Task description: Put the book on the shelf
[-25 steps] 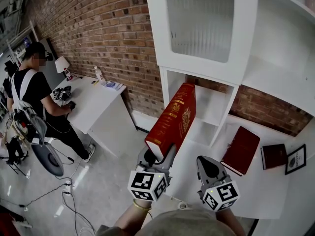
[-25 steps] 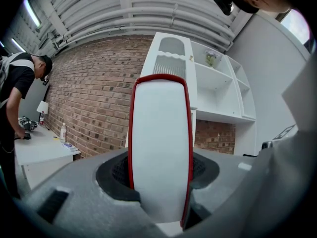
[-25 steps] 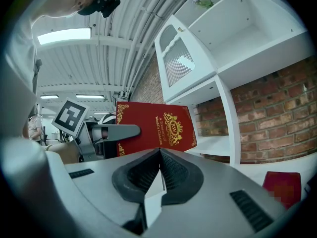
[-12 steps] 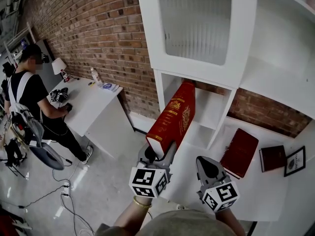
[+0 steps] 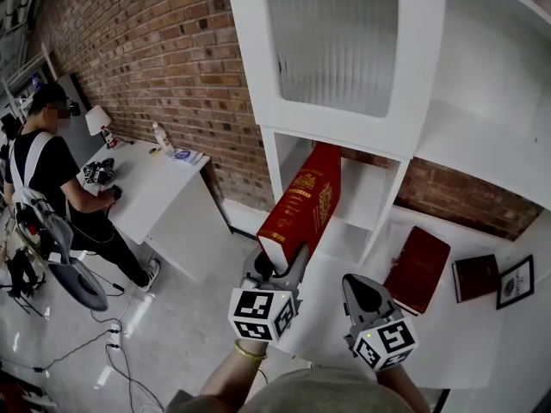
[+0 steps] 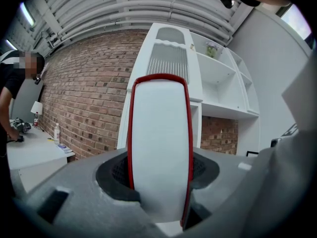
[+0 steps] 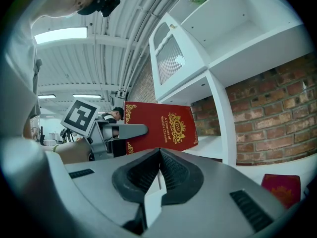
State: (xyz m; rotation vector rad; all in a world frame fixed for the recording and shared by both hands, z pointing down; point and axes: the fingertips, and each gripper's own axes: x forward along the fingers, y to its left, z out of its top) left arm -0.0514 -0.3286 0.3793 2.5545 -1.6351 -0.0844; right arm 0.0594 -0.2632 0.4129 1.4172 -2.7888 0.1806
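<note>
- Left gripper [image 5: 277, 271] has its jaws clamped on the bottom end of the red book [image 5: 303, 205]. In the left gripper view the white page edge [image 6: 161, 148] fills the gap between the jaws, with a red cover on each side pressed against the pads.
- The book is off the ground and leaning, with its top end up and to the right and the gold crest on the cover facing right.
- The top end sits right at the mouth of the cubby [image 5: 366, 188] under the ribbed-glass door [image 5: 331, 37] of the white shelf [image 5: 422, 127]. Can't tell if it's actually inside.
- Right gripper [image 5: 357, 284] has its jaws closed together with nothing in them. It hangs just right of the left one, over the low ledge [image 5: 439, 334].
- From the right gripper view you get the book cover [image 7: 163, 128] side-on, with the left gripper [image 7: 116, 132] holding it.
- On the ledge: another red book [image 5: 419, 268] lying flat, a small dark book [image 5: 476, 275], and a frame [image 5: 516, 279].
- Far left, a person [image 5: 47, 166] stands at a white desk [image 5: 151, 188] by the brick wall [image 5: 172, 67].
</note>
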